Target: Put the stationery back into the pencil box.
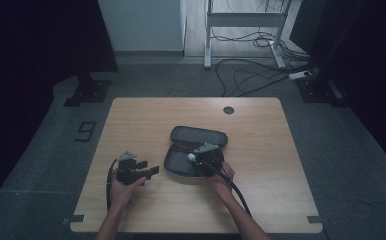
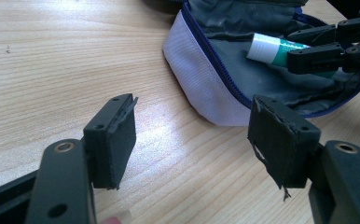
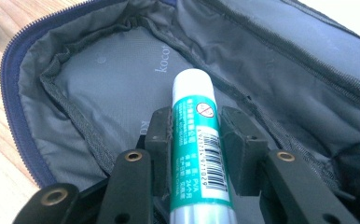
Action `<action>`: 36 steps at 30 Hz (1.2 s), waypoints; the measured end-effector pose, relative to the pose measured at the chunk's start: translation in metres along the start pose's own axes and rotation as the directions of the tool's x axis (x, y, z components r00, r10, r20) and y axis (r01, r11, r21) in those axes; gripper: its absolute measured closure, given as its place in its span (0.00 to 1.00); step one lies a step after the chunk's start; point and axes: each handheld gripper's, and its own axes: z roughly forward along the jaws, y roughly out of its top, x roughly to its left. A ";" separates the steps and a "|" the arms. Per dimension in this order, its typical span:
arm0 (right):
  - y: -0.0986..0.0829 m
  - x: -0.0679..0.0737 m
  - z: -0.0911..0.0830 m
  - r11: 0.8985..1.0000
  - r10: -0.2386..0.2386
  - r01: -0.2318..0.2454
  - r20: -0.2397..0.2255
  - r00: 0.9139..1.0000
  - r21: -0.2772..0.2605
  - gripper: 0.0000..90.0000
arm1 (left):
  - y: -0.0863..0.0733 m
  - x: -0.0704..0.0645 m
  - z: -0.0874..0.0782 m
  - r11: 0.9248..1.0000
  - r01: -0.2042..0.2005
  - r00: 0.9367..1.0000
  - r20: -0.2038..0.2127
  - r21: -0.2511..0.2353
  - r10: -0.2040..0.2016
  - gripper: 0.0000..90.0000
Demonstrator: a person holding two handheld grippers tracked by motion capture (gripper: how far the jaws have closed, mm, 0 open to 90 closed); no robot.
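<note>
Right gripper view looks along the right claw (image 3: 194,140), and its two black jaws squeeze a glue stick (image 3: 197,144) from both sides. Its green label sits between the pads and its white cap points away from the hand. The long way of the stick runs the same way the jaws point, straight toward the far end of the pencil case (image 3: 99,84). Just past the cap lies the grey cloth floor of the open case, with a blue zip around its edge.

Left gripper view shows the left claw (image 2: 192,135) spread wide with nothing between its pads. It rests low by the worktop (image 2: 52,56), on the left of the case (image 2: 206,79). Farther off in that view, the glue stick (image 2: 273,49) hangs over the inside of the case, held by the right claw (image 2: 315,49).

High view shows the left claw (image 1: 148,170) near the left side of the worktop (image 1: 146,120), a little apart from the case (image 1: 181,135). The right claw (image 1: 201,157) is right over the open case, so it is the nearer one. I think the stick only has to go down a little and be let go to land inside.
</note>
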 end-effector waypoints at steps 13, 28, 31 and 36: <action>-0.003 -0.006 -0.023 0.991 0.075 -0.076 -0.011 0.997 -0.110 0.46 | 0.000 0.001 -0.001 1.000 0.002 1.000 -0.003 -0.003 -0.002 0.36; -0.041 -0.034 -0.075 0.959 0.136 -0.140 -0.034 0.990 -0.246 0.47 | -0.001 0.000 -0.002 1.000 0.001 1.000 -0.001 -0.002 -0.001 0.35; -0.048 -0.039 -0.079 0.956 0.146 -0.149 -0.031 0.989 -0.251 0.47 | -0.001 0.001 -0.001 1.000 0.000 1.000 -0.003 0.004 0.000 0.35; -0.070 -0.055 -0.094 0.949 0.175 -0.173 -0.016 0.984 -0.265 0.47 | -0.003 0.001 0.000 1.000 0.004 1.000 -0.011 0.012 -0.004 0.35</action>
